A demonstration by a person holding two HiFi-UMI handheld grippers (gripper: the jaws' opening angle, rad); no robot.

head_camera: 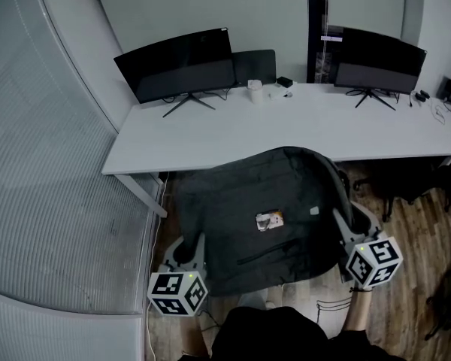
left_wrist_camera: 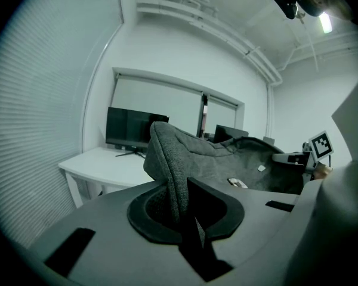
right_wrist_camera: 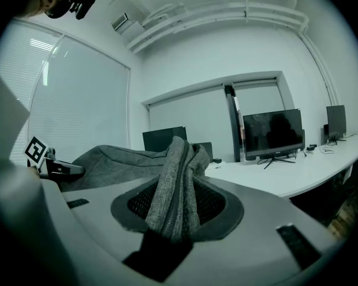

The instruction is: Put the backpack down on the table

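A dark grey backpack (head_camera: pixel 263 216) with a small tag on its face hangs flat between my two grippers, just in front of the white table (head_camera: pixel 210 138). Its far end overlaps the table's front edge; I cannot tell whether it touches. My left gripper (head_camera: pixel 189 248) is shut on the bag's near left edge, with grey fabric (left_wrist_camera: pixel 170 171) pinched between the jaws (left_wrist_camera: pixel 182 206). At the bag's right side my right gripper (head_camera: pixel 349 235) is shut on a thick fold with a zip (right_wrist_camera: pixel 174 177), which rises from its jaws (right_wrist_camera: pixel 174 213).
Two dark monitors (head_camera: pixel 180 65) (head_camera: pixel 379 59) stand at the back of the table, with a white cup (head_camera: pixel 255 91) and small items between them. A blind-covered wall (head_camera: pixel 45 164) runs along the left. A table leg (head_camera: pixel 139 192) and wooden floor (head_camera: pixel 428 239) lie below.
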